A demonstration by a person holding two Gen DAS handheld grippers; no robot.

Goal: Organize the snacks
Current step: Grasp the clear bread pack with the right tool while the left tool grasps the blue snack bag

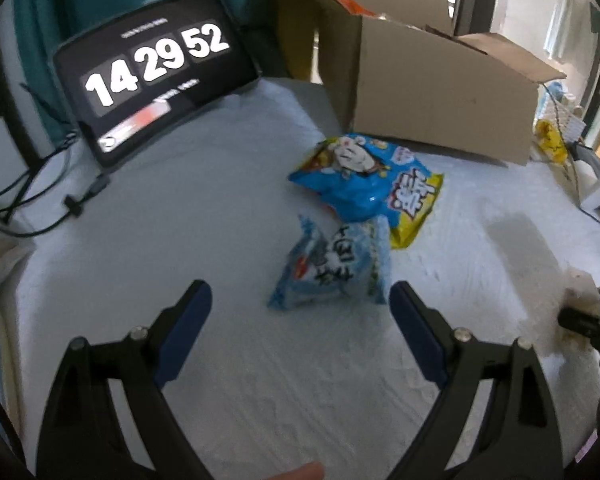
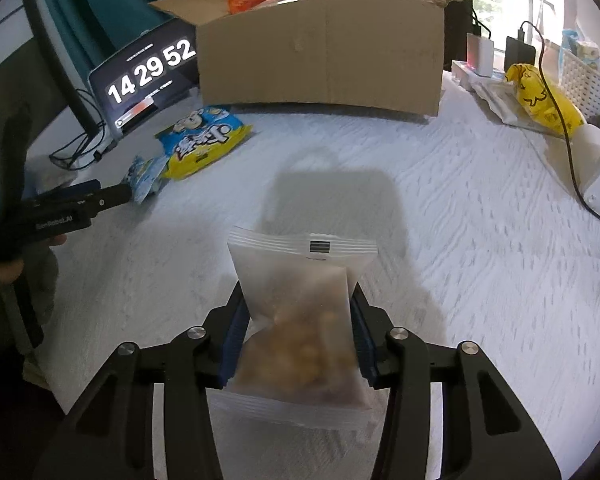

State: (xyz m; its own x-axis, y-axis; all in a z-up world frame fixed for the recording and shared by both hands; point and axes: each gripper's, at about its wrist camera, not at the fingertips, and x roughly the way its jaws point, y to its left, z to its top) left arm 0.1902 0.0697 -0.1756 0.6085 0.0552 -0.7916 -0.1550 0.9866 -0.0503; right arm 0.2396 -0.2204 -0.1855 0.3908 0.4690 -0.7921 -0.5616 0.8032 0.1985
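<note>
My left gripper (image 1: 300, 300) is open and empty, just short of a small pale-blue snack packet (image 1: 332, 270) on the white cloth. A larger blue-and-yellow snack bag (image 1: 368, 184) lies behind the packet, near an open cardboard box (image 1: 440, 96). My right gripper (image 2: 298, 320) is shut on a frosted clear bag of brown snacks (image 2: 304, 312), held above the cloth. In the right wrist view the box (image 2: 320, 56) is straight ahead, with the blue-and-yellow bag (image 2: 204, 140), the small packet (image 2: 146, 174) and the left gripper (image 2: 120, 196) at left. An orange packet (image 2: 246, 2) shows inside the box.
A tablet showing a clock (image 1: 148, 76) leans at the back left with cables (image 1: 40, 200) beside it. A yellow bag (image 2: 540, 100), a white basket (image 2: 588, 84), chargers (image 2: 500, 54) and a black cable (image 2: 568, 140) sit at the right. White cloth (image 2: 480, 240) covers the table.
</note>
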